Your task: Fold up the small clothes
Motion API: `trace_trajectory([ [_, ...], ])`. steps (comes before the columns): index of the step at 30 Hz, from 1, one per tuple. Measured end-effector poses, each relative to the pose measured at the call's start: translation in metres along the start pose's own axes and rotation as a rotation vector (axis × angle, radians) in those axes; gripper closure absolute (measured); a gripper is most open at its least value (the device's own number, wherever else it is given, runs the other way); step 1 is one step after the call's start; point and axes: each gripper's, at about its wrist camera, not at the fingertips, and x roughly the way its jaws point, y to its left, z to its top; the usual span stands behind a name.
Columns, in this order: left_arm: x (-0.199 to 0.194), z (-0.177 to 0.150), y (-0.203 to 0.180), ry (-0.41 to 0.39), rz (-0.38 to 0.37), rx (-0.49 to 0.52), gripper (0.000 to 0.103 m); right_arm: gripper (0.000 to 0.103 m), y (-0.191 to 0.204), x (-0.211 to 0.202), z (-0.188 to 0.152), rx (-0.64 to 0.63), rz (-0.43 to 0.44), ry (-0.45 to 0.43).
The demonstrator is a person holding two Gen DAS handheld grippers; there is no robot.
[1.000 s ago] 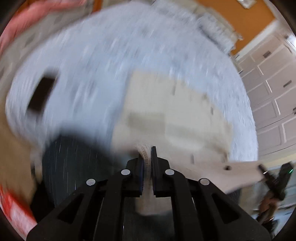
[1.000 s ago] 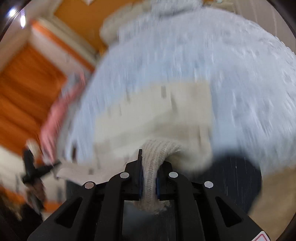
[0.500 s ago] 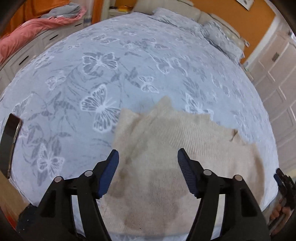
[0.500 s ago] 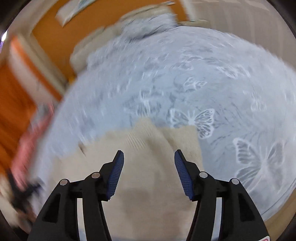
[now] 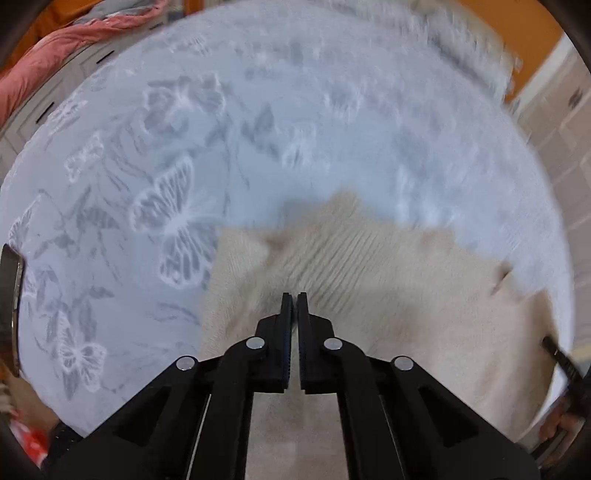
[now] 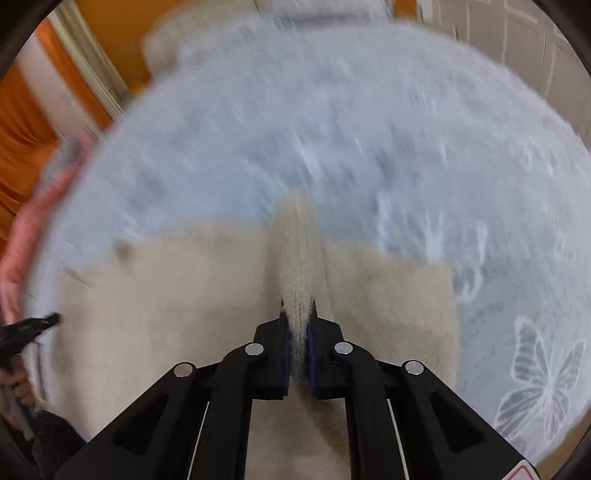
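A beige knitted garment lies on a light blue bedspread with white butterflies. My left gripper is shut on the garment's ribbed fabric, which rises in a pulled-up fold toward its tips. In the right wrist view the same beige garment spreads under my right gripper, which is shut on a raised ribbed ridge of it. The right gripper also shows at the left wrist view's right edge. Both views are motion blurred.
A pink blanket lies on furniture at the far left. A dark flat object sits at the bed's left edge. Pillows are at the bed's head. Orange walls and white panelled doors surround the bed.
One second ago both grippers held the garment above the bed. Half a second ago both were open over it lying flat. Now both have shut on folds of the knit again.
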Motion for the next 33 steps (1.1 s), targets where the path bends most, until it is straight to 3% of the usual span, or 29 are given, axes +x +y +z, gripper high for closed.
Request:
trace_trajectory([
  [3,-0.027,0.014,0.009,-0.078,0.027,0.000,0.103,0.096,-0.019,-0.030,0.010,0.074,0.019,-0.107],
  [4,-0.026,0.019,0.011,-0.080,0.043,0.006,0.103,0.097,-0.026,-0.021,0.011,0.083,0.004,-0.089],
  [7,0.005,0.024,0.014,-0.010,0.110,0.026,0.103,0.096,-0.049,0.050,-0.002,0.090,-0.126,0.126],
  [9,0.012,0.019,0.011,0.031,0.049,-0.005,0.103,0.094,-0.047,0.063,-0.012,0.066,-0.145,0.162],
  [11,0.008,0.009,0.004,0.013,-0.030,-0.009,0.079,0.089,-0.041,0.058,-0.017,0.066,-0.126,0.133],
  [12,0.009,0.007,-0.001,0.007,-0.024,0.017,0.049,0.088,-0.041,0.056,-0.017,0.076,-0.116,0.125],
  [13,0.010,0.004,-0.003,-0.001,-0.012,0.042,0.037,0.082,-0.041,0.056,-0.016,0.084,-0.107,0.126],
  [16,0.025,0.003,-0.015,0.014,0.017,0.118,0.039,0.050,-0.037,0.060,-0.011,0.106,-0.092,0.119],
  [18,0.042,0.004,-0.018,0.062,0.025,0.114,0.043,0.048,-0.030,0.070,-0.005,0.114,-0.087,0.135],
  [19,0.051,0.003,-0.019,0.091,0.032,0.111,0.067,0.062,-0.025,0.073,-0.003,0.105,-0.078,0.150],
  [20,0.056,0.004,-0.019,0.107,0.029,0.113,0.079,0.095,-0.020,0.073,0.000,0.086,-0.075,0.147],
  [21,0.054,0.005,-0.021,0.103,0.026,0.109,0.090,0.094,-0.015,0.067,0.003,0.064,-0.070,0.126],
  [25,0.024,0.014,-0.022,0.011,0.027,0.115,0.093,0.096,-0.023,0.016,0.017,0.083,-0.040,-0.070],
  [27,0.029,0.017,-0.013,0.014,0.047,0.097,0.093,0.096,-0.046,0.030,0.013,0.125,-0.088,-0.027],
  [29,0.051,0.017,-0.007,0.064,0.064,0.081,0.093,0.096,-0.065,0.073,-0.001,0.131,-0.153,0.130],
  [30,0.062,0.015,-0.004,0.087,0.071,0.070,0.093,0.097,-0.063,0.084,-0.008,0.073,-0.183,0.158],
  [33,0.063,0.013,-0.006,0.070,0.075,0.063,0.092,0.094,-0.056,0.071,-0.001,0.077,-0.168,0.125],
])
